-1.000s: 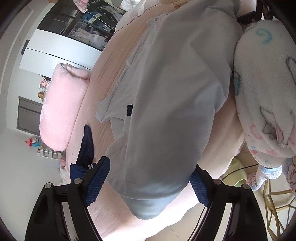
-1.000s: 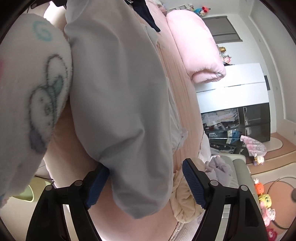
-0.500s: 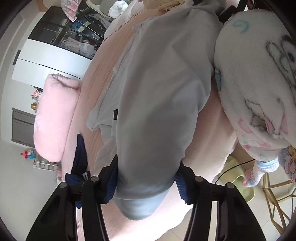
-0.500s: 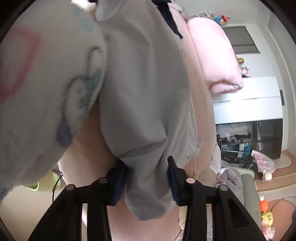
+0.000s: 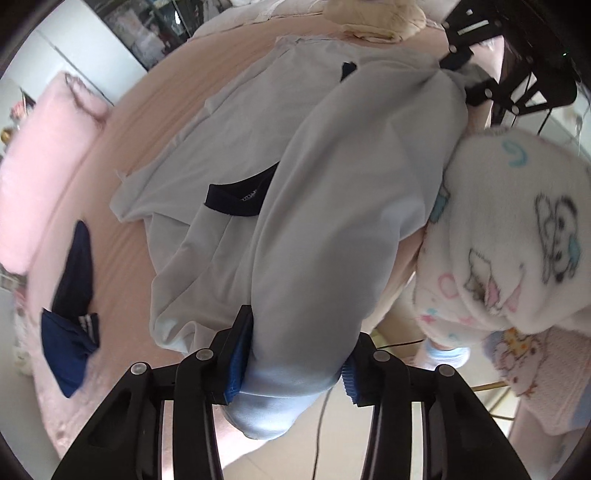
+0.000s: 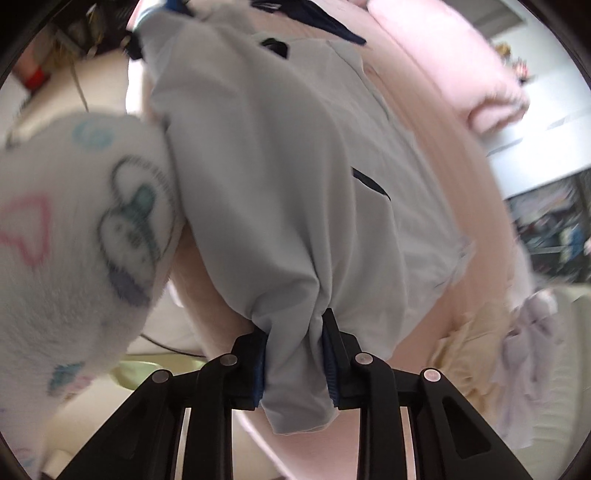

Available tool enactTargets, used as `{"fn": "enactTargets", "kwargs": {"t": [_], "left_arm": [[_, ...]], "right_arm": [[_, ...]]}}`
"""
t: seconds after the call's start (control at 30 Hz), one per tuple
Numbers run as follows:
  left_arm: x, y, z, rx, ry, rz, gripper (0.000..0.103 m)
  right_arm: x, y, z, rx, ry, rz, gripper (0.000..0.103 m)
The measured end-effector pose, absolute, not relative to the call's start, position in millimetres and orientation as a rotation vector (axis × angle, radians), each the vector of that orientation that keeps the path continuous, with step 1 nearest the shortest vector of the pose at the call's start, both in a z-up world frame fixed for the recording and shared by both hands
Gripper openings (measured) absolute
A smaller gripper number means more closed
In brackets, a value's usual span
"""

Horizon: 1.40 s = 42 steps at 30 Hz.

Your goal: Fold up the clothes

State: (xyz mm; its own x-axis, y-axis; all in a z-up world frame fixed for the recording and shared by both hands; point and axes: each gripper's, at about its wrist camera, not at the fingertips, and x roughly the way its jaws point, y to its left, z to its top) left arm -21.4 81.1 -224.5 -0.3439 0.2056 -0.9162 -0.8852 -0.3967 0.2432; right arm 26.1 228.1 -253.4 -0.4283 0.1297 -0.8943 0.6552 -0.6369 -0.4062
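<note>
A light grey shirt point(image 5: 332, 206) with a dark navy collar point(image 5: 236, 197) lies across the pink bed point(image 5: 122, 155). My left gripper point(image 5: 291, 362) is closing, its blue pads pressing a bunched edge of the shirt near the bed's front edge. In the right wrist view the same grey shirt point(image 6: 280, 177) is gathered into a tight bunch between the blue pads of my right gripper point(image 6: 293, 362), which is closing on it too. The right gripper's black frame point(image 5: 509, 66) shows at the top right of the left wrist view, at the shirt's other end.
A person's fleece sleeve point(image 5: 517, 236) with cartoon prints hangs beside the shirt. A dark blue garment point(image 5: 72, 314) lies at the left on the bed, a pink pillow point(image 5: 40, 162) beyond it. A beige garment point(image 5: 373, 14) and a lilac one point(image 6: 532, 354) lie at the bed's end.
Both grippers went from wide open around the shirt's edge to clamped on it. The cloth has bunched between the pads and both views have tilted further over the bed.
</note>
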Motion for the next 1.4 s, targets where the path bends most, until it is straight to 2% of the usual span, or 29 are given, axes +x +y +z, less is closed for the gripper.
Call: {"fn": "enactTargets", "kwargs": {"t": [0.17, 0.3, 0.47, 0.7, 1.17, 1.27, 1.4], "left_arm": [[-49.2, 78.8, -216.0, -1.289, 0.788, 1.809, 0.039], [-76.7, 72.7, -213.0, -1.473, 0.53, 1.794, 0.039], [-93.8, 68.1, -214.6, -1.568, 0.367, 1.769, 0.039], [-114.5, 74.8, -208.4, -1.617, 0.367, 1.767, 0.041], [-142.4, 82.9, -200.4, -1.673, 0.272, 1.81, 0.041], [-137.5, 84.0, -200.4, -1.656, 0.299, 1.809, 0.041], [-117.4, 85.0, -205.0, -1.612, 0.392, 1.816, 0.041]], "right_arm": [[4.8, 252.2, -241.9, 1.592, 0.679, -2.109, 0.026], [-12.7, 271.1, -237.8, 1.675, 0.403, -2.082, 0.026], [-20.0, 279.7, -236.5, 1.727, 0.235, -2.081, 0.026], [-22.9, 279.7, -230.2, 1.796, 0.122, -2.099, 0.026], [-40.0, 307.6, -201.0, 1.708, 0.003, -2.239, 0.026], [-43.2, 306.8, -199.9, 1.698, 0.034, -2.232, 0.026], [-31.3, 285.3, -202.5, 1.622, 0.256, -2.267, 0.027]]}}
